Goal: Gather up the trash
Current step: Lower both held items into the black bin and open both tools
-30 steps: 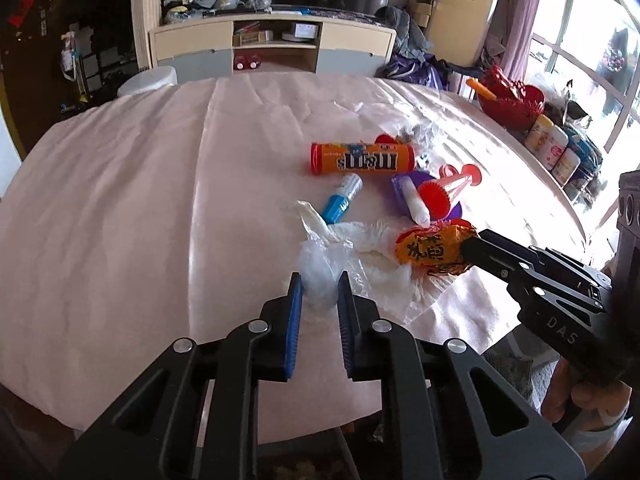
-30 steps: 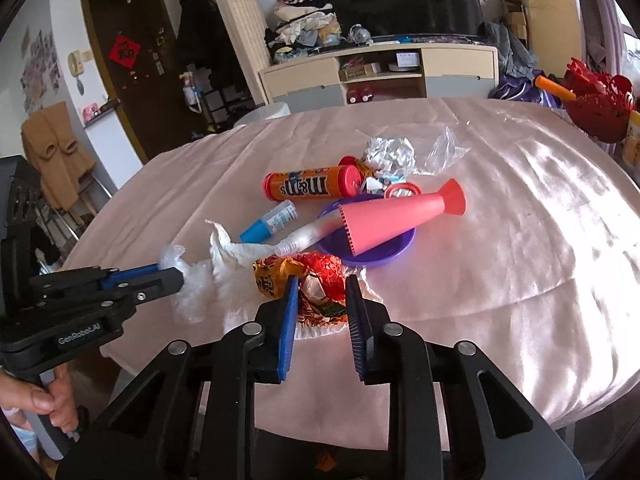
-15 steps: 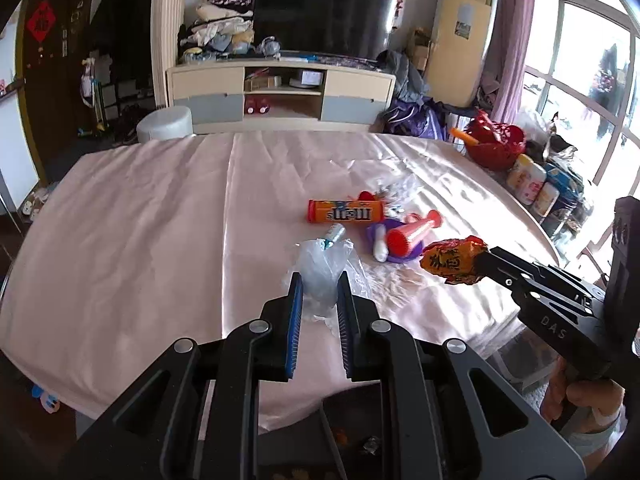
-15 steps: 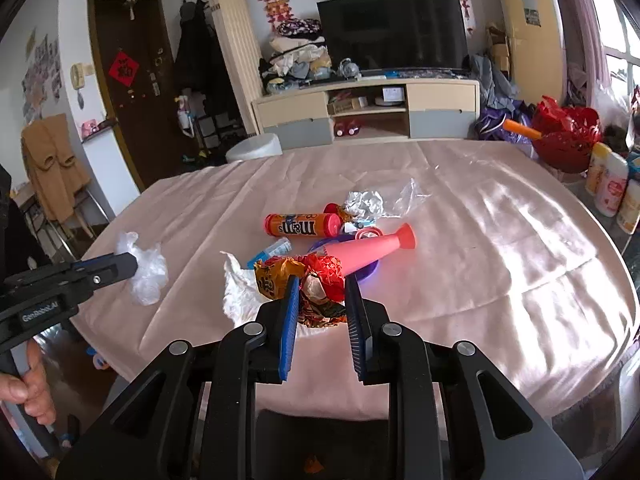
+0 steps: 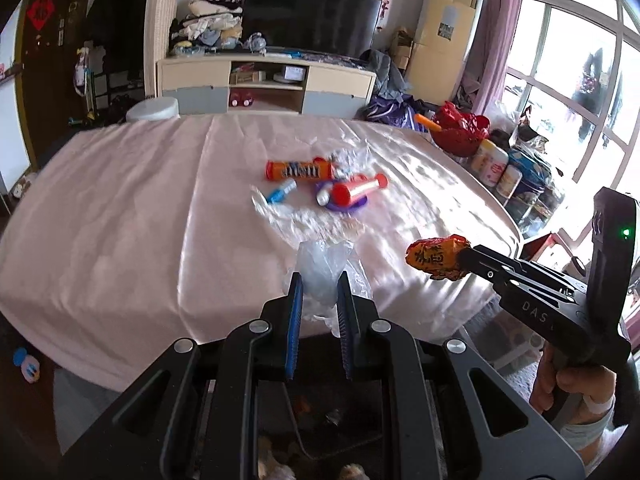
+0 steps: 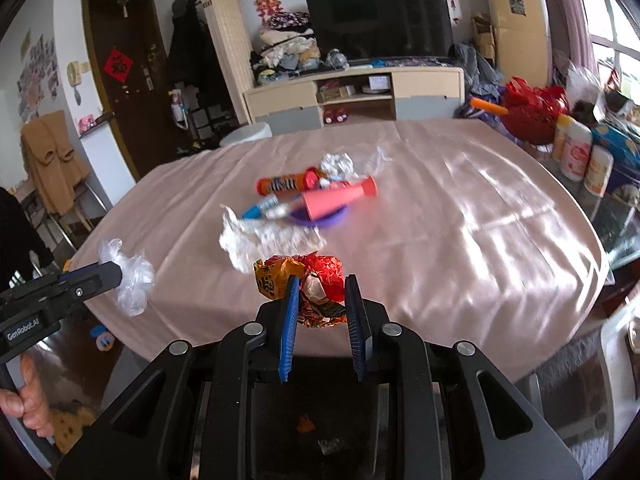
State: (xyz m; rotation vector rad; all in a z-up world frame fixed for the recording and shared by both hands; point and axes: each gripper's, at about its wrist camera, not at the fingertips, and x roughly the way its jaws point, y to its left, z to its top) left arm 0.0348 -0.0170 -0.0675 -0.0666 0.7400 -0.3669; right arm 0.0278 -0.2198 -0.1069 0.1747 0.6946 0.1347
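Note:
My left gripper (image 5: 318,280) is shut on a crumpled clear plastic bag (image 5: 322,266) and holds it in the air off the table's near edge; it also shows in the right wrist view (image 6: 128,274). My right gripper (image 6: 320,286) is shut on a crumpled orange and red snack wrapper (image 6: 300,276), also lifted off the table, and seen in the left wrist view (image 5: 436,256). On the pink tablecloth (image 5: 120,220) lie an orange candy tube (image 5: 300,170), a red cone-shaped tube (image 6: 340,198) on a purple lid (image 6: 320,220), a small blue and white tube (image 5: 282,192), a white crumpled tissue (image 6: 260,238) and foil scraps (image 6: 336,164).
A red basket (image 6: 532,114) and several jars (image 6: 576,152) stand beside the table's right edge. A TV cabinet (image 5: 264,84) is beyond the table. A dark bin opening (image 6: 320,420) lies below both grippers. A toy (image 5: 26,364) lies on the floor at left.
Both grippers have lifted and pulled back from the table with their trash, the plastic bag in the left and the snack wrapper in the right. The table items now look farther away.

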